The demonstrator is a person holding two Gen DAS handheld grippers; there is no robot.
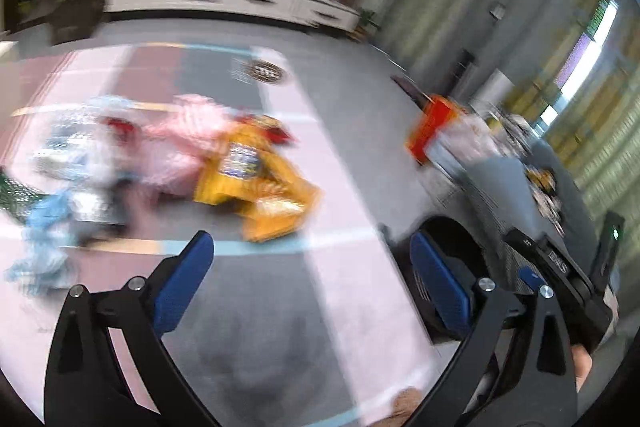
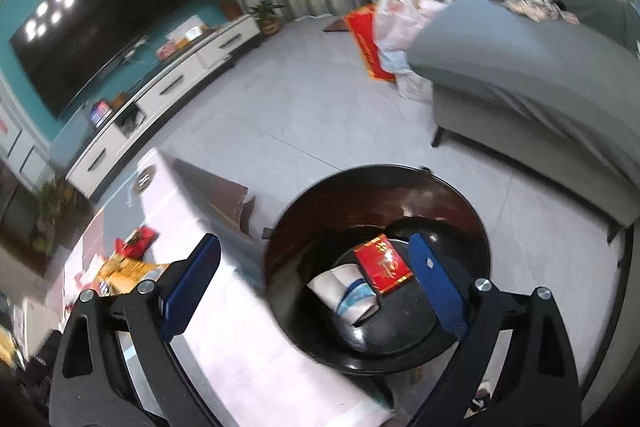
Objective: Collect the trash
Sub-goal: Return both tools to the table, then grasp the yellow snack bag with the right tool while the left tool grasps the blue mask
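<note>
Both claws are standing wide apart with nothing between their blue pads: the left claw (image 1: pixel 312 283) is hanging released above the pink and grey mat on the desk (image 1: pixel 352 307), and the right claw (image 2: pixel 316 281) is hanging released over the mouth of the black trash bin (image 2: pixel 472 223). The bin is sitting on the floor just beside the desk's edge, presumably so that litter can be carried a short way and dropped straight in. Inside it a red packet (image 2: pixel 383 263) and a crumpled white paper cup (image 2: pixel 347 291) are lying on the bottom, so part of the collecting looks done. The rest of the trash is waiting on the desk, well apart from the bin: a yellow snack bag (image 1: pixel 256 179) is lying beside a pink wrapper (image 1: pixel 188 147), with white and blue plastic scraps (image 1: pixel 60 179) further to the left, though blur is making those hard to read. The left claw is pointing down toward that heap, which suggests it is the one placed to fetch the next piece, the yellow bag being nearest to it.
</note>
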